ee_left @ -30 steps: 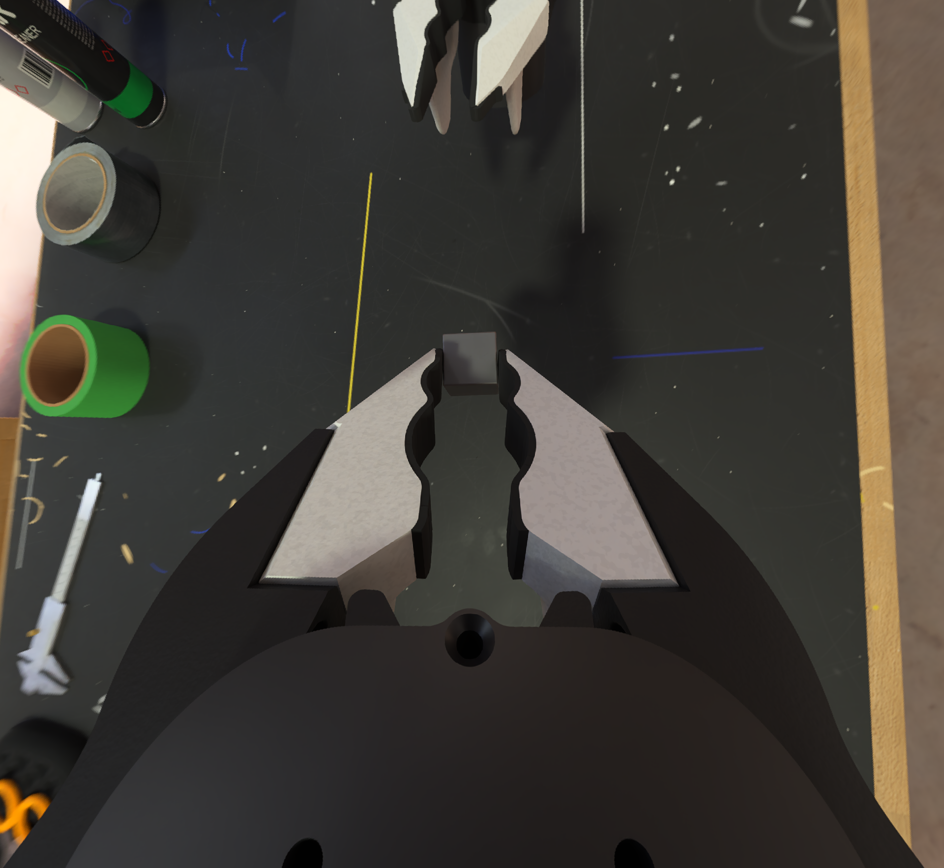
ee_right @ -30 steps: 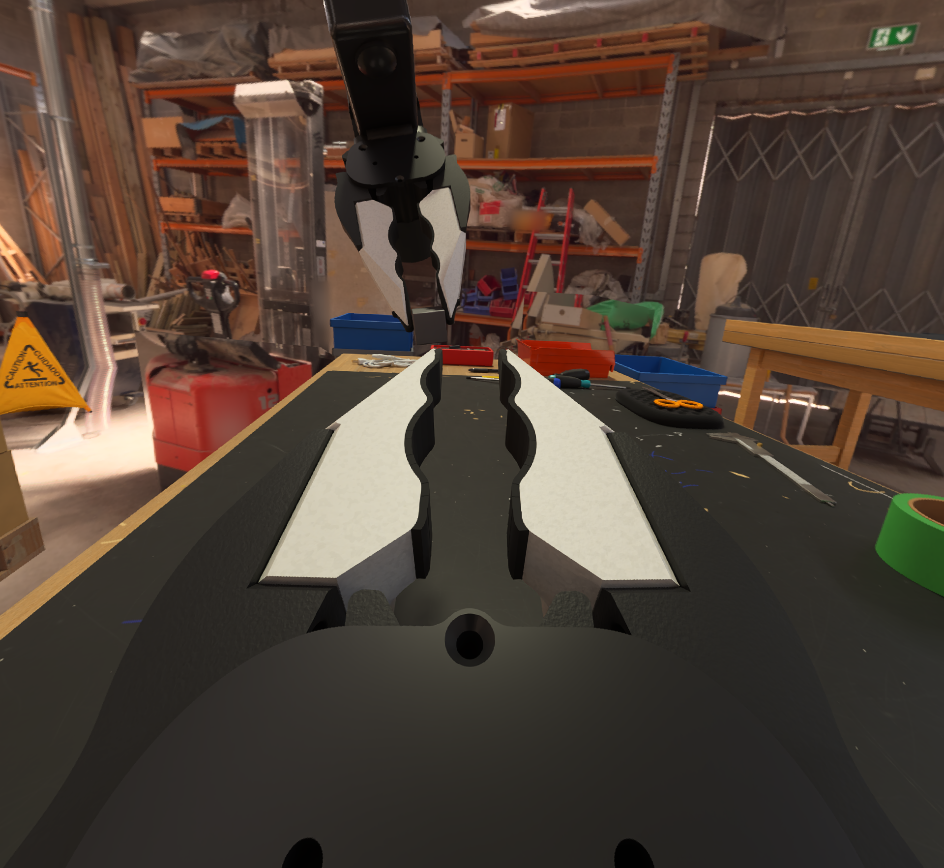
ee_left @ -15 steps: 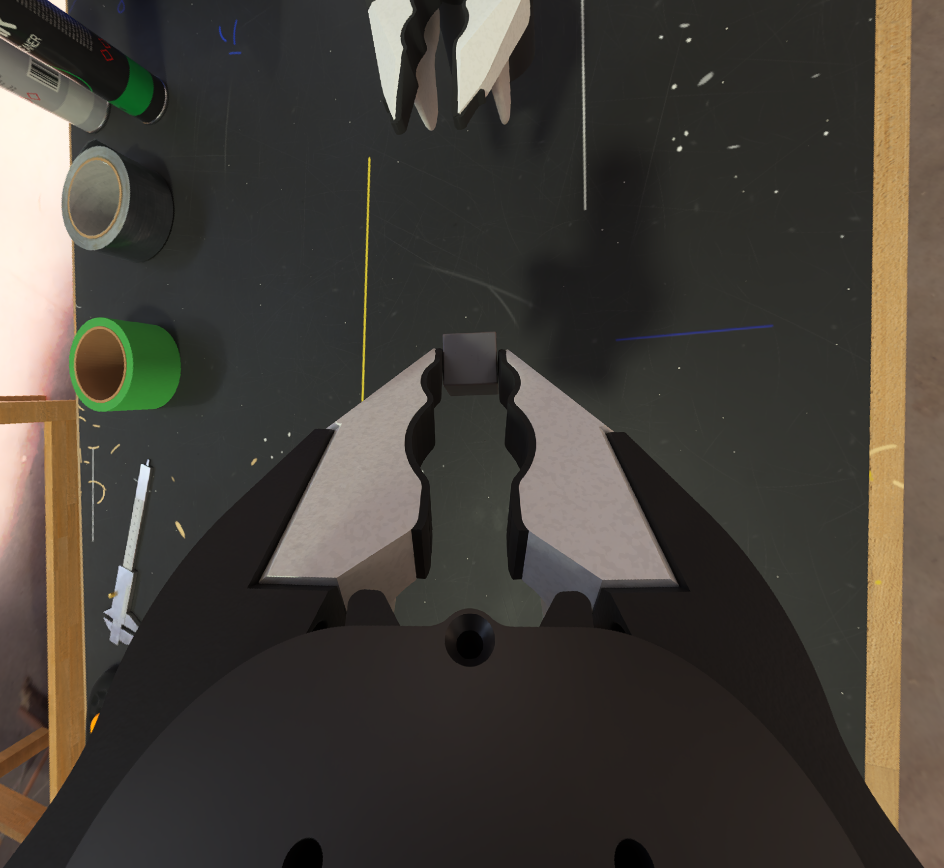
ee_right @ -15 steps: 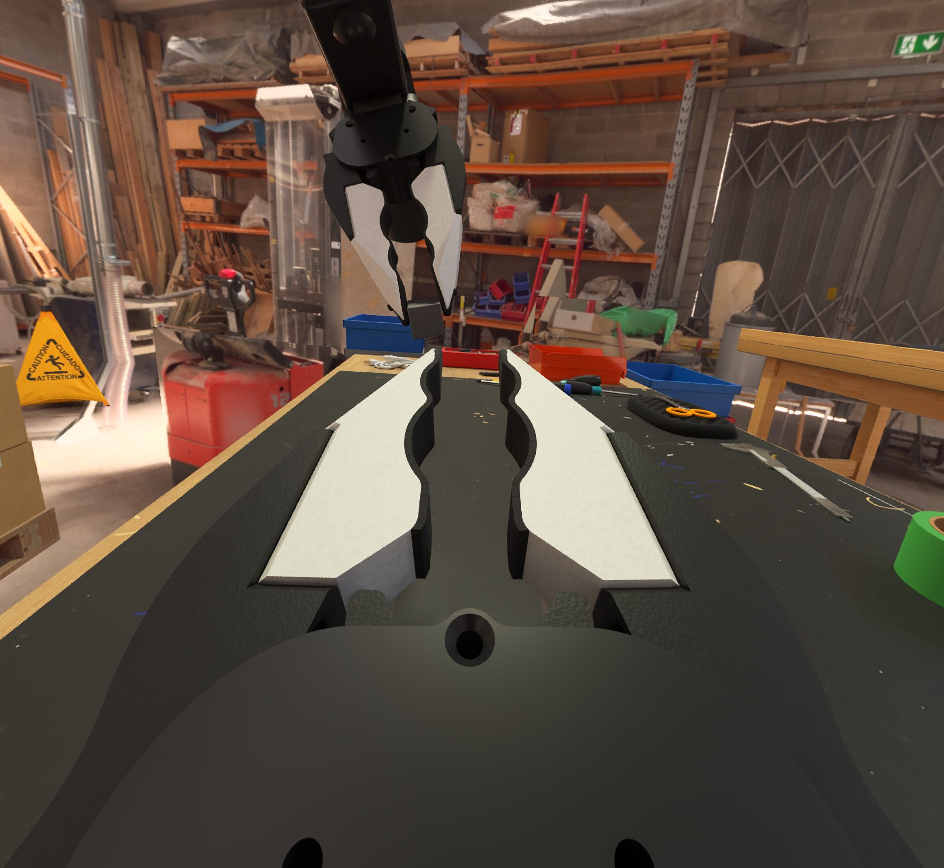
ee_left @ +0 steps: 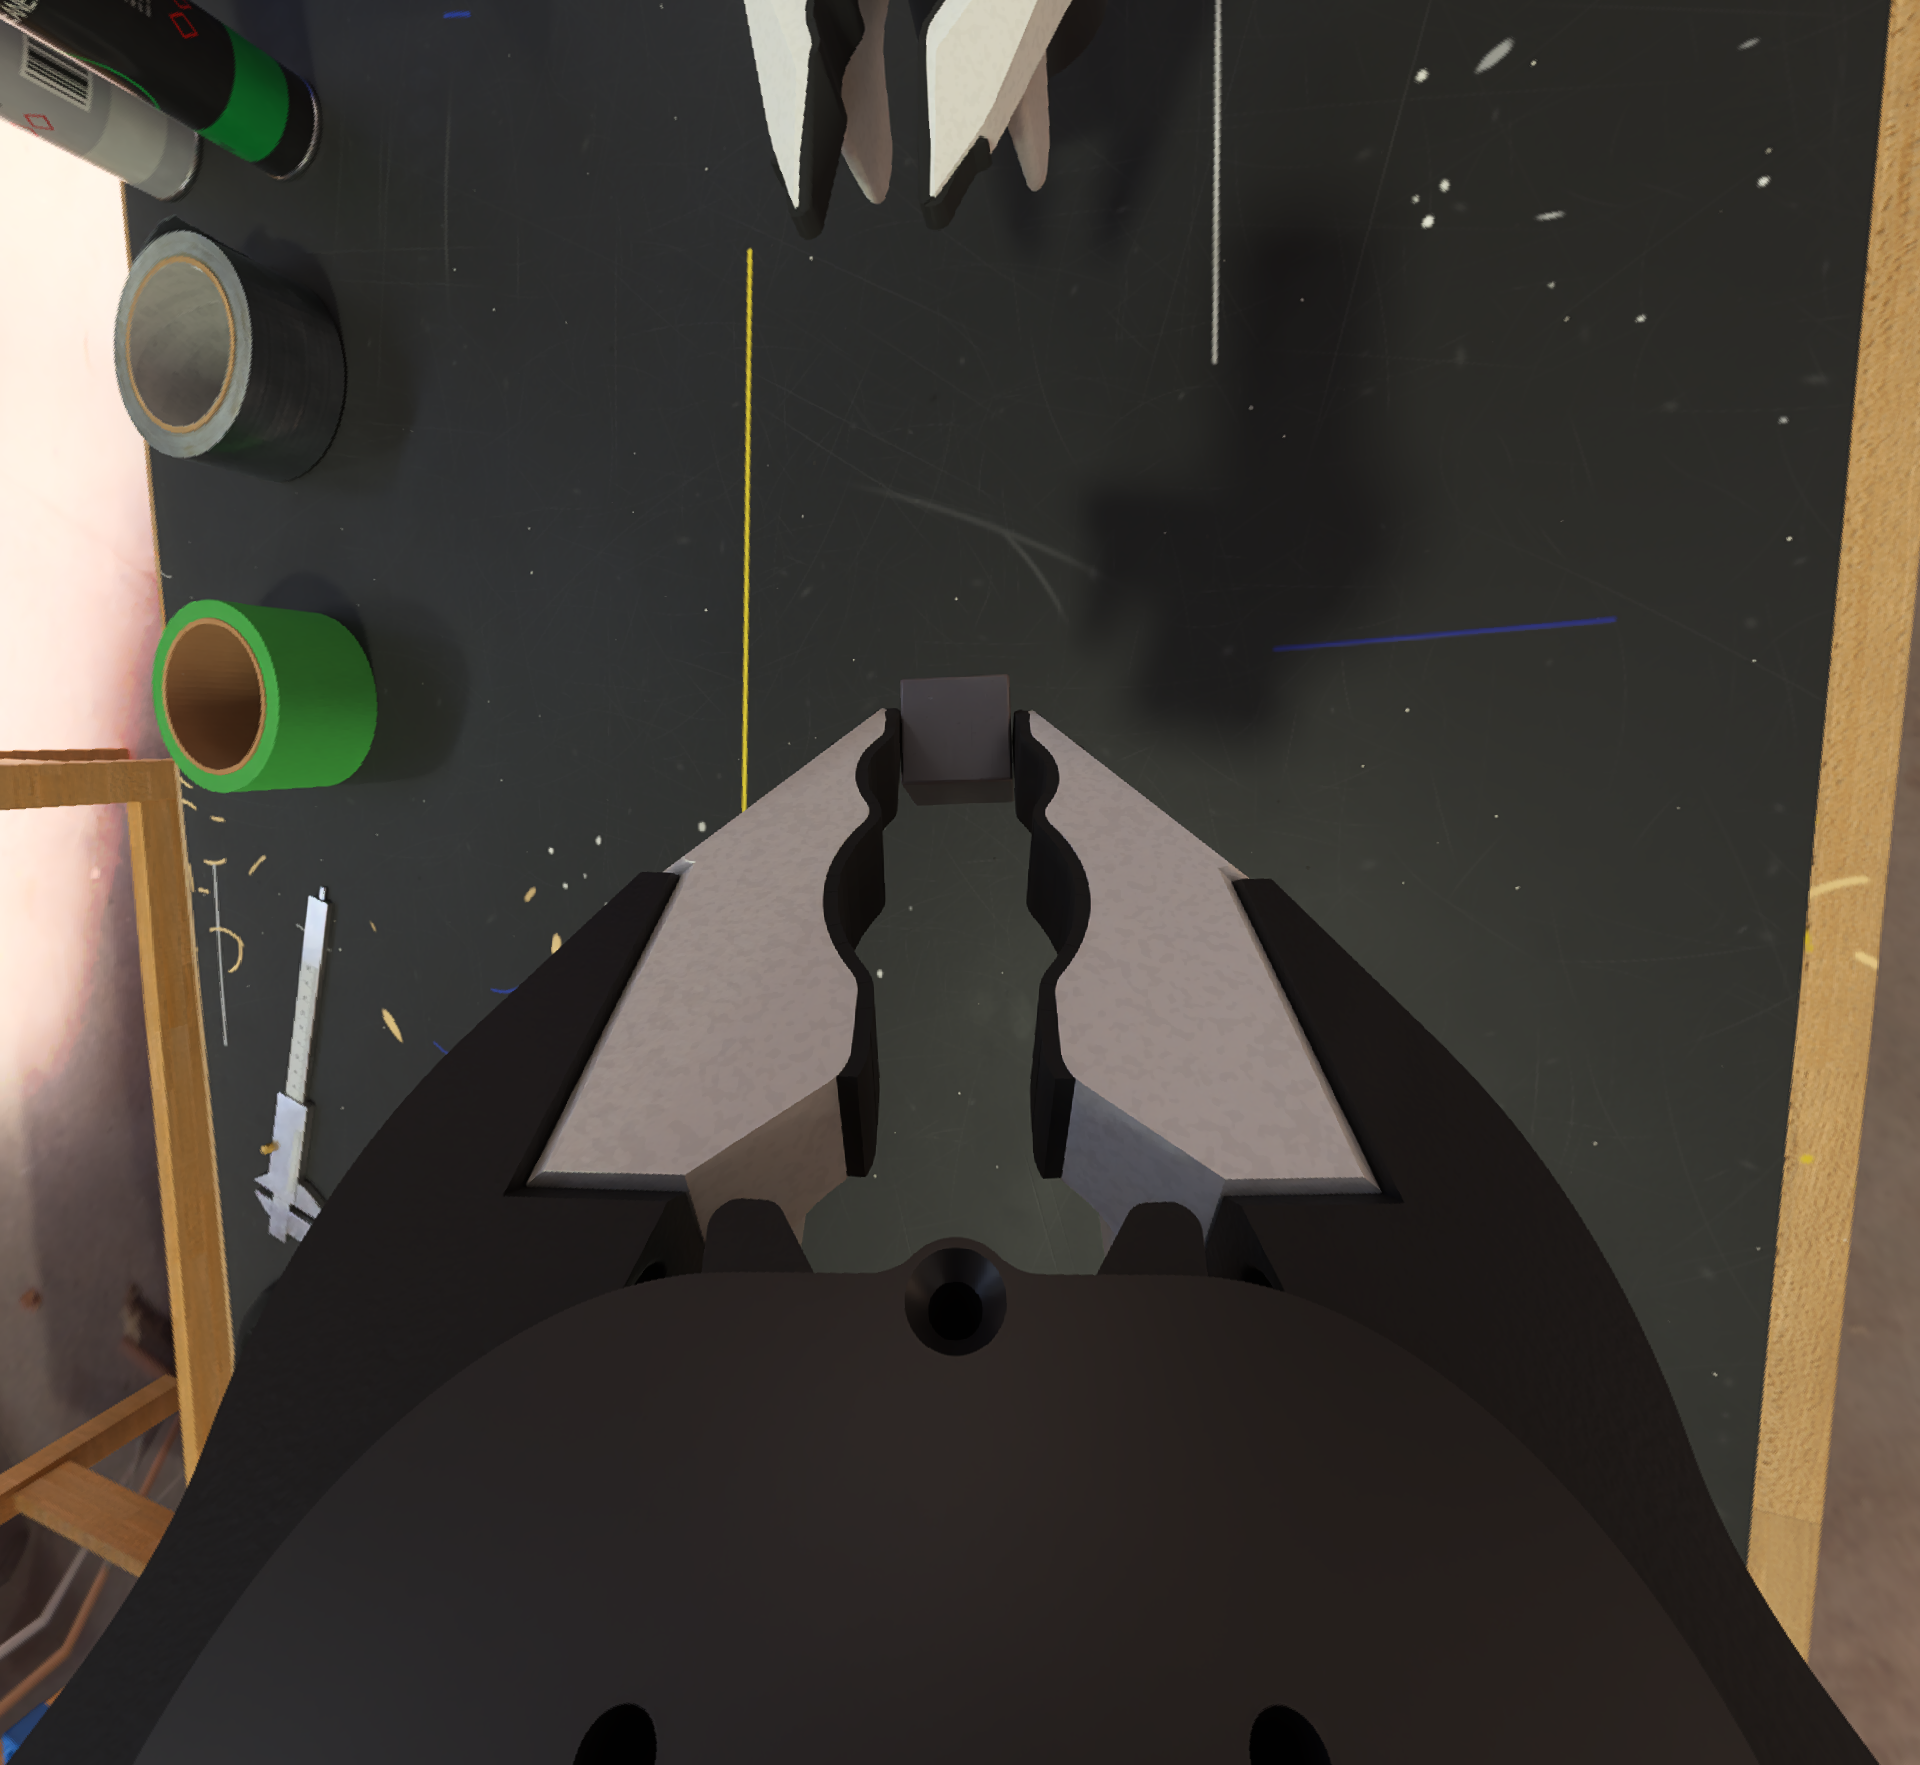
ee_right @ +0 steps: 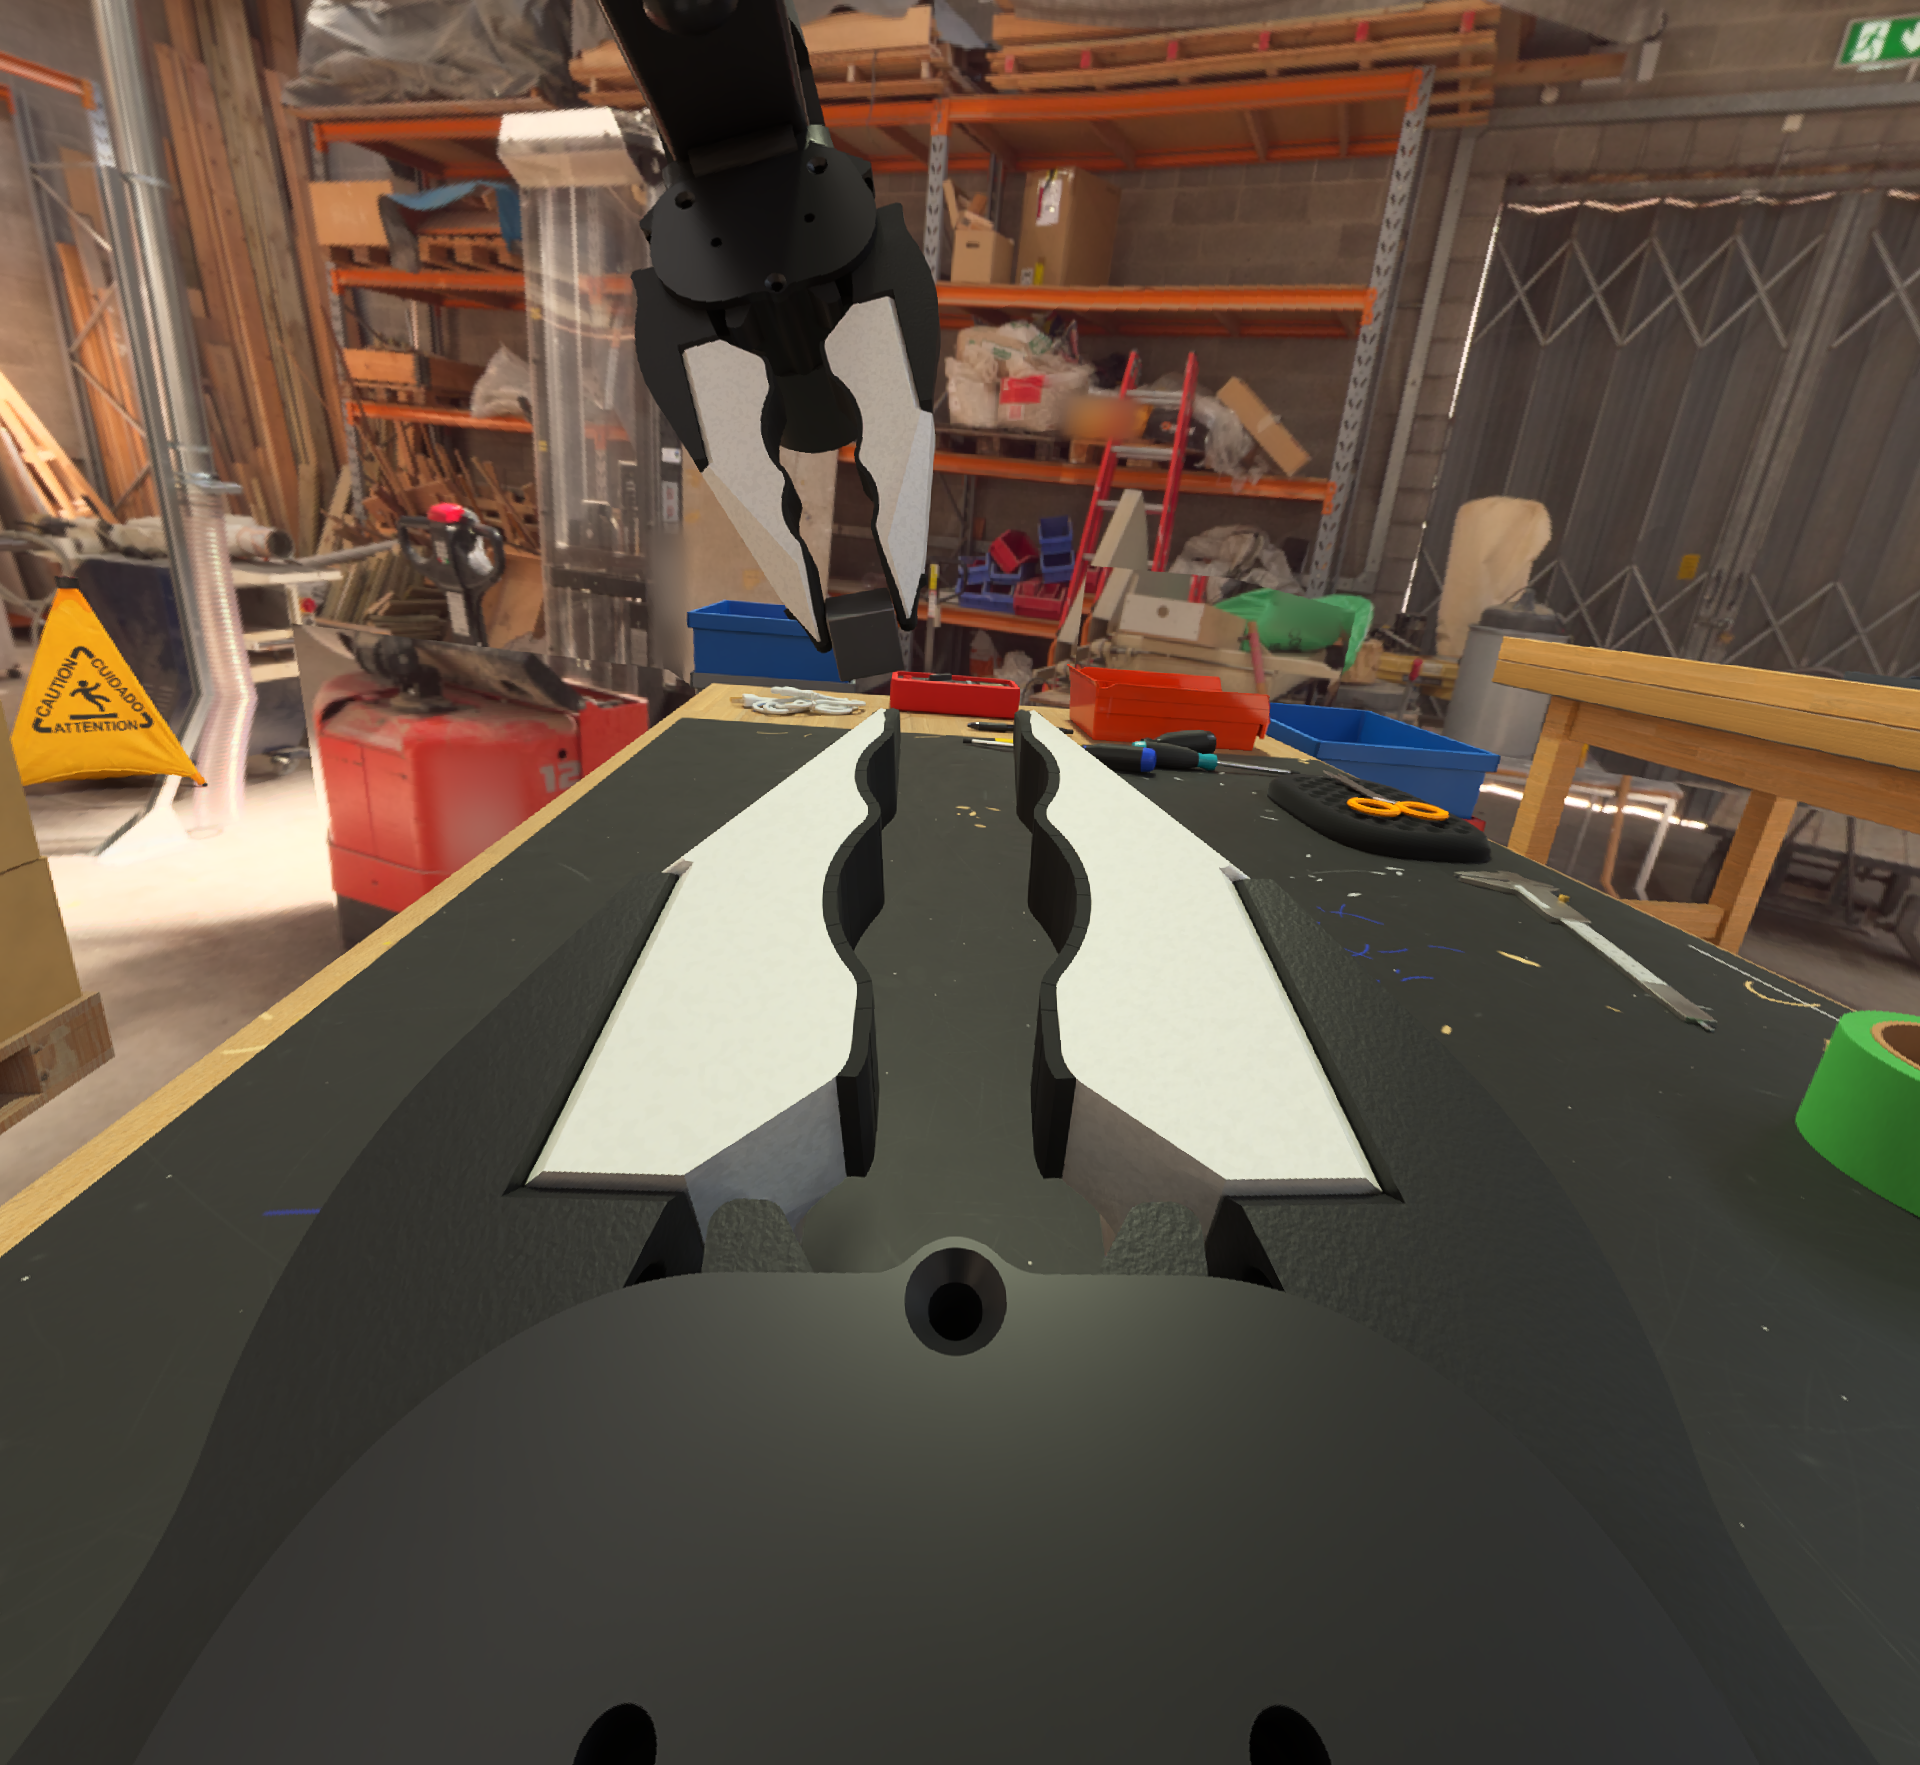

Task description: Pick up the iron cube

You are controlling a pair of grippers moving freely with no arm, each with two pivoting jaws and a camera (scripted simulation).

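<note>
The iron cube (ee_left: 954,736) is a small dark grey block. My left gripper (ee_left: 954,728) is shut on it at the fingertips and holds it well above the black table mat (ee_left: 1351,884), pointing straight down. In the right wrist view the left gripper (ee_right: 864,626) hangs in the air ahead with the cube (ee_right: 862,629) between its tips. My right gripper (ee_right: 956,728) is open and empty, low over the mat and pointing along the table. It also shows at the top of the left wrist view (ee_left: 878,214).
A green tape roll (ee_left: 265,697), a grey tape roll (ee_left: 223,354), two spray cans (ee_left: 156,53) and a caliper (ee_left: 296,1071) lie along the mat's left side. The wooden table edge (ee_left: 1860,780) runs on the right. Red and blue bins (ee_right: 1164,713) stand at the table's far end.
My left gripper has risen with the cube in it, so the table looks farther below. In the right wrist view it now hangs higher and looks larger. The right gripper has barely moved.
</note>
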